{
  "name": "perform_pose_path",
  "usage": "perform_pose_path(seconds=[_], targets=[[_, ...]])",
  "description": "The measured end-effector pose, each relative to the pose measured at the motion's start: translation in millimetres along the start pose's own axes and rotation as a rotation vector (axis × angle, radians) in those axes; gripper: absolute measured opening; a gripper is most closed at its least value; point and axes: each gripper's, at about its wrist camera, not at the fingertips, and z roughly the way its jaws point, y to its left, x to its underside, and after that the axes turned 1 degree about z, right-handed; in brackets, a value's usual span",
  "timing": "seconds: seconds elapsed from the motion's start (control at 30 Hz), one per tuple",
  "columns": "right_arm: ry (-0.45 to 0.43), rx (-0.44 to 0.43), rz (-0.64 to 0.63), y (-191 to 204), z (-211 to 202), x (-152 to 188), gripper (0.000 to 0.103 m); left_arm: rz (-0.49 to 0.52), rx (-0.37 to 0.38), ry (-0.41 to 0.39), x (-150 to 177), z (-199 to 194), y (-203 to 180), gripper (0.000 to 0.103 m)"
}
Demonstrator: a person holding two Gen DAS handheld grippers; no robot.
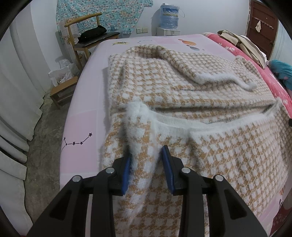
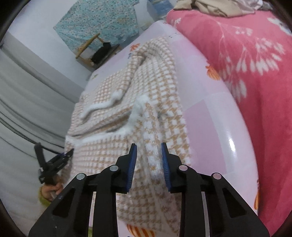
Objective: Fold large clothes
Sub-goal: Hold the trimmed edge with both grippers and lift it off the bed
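In the left wrist view, the left tool [image 1: 146, 169] sits at 6 o'clock with its blue pads apart, and a bunched fold of the houndstooth sweater [image 1: 182, 94] runs up between them. The fuzzy white hem touches the left pad; whether the pads actually pinch the cloth cannot be told. The tan-and-white sweater lies spread on the pink bedsheet [image 1: 85, 102], filling the centre out to 3 o'clock, with one sleeve [image 1: 209, 73] folded across its body toward 1 o'clock. A wooden chair [image 1: 91, 34] stands at 11 o'clock, a water jug [image 1: 169, 16] at 12 o'clock, and a red floral blanket [image 1: 273, 76] lies along 2 o'clock.

In the right wrist view, the right tool [image 2: 148, 167] is at 6 o'clock, its pads spread, with a raised ridge of the sweater [image 2: 127, 94] between them; a firm grip cannot be confirmed. The garment stretches from the centre toward 11 o'clock on the bedsheet [image 2: 209, 116]. The left tool [image 2: 67, 154] appears at 8 o'clock on the sweater's edge, a hand [image 2: 52, 190] on its handle. The red blanket [image 2: 246, 73] fills 1 to 4 o'clock.
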Motion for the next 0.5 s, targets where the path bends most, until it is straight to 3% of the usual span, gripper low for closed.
perform_pose_path(seconds=[0.3,0.5], targets=[[0.036,-0.004,0.002,-1,34,-23,0.023,-0.024,0.021,0.007,1,1,6,0.031],[0.043,0.053,-0.052,10,45,-21,0.017,-0.016,0.012,0.008,1,1,7,0.032]])
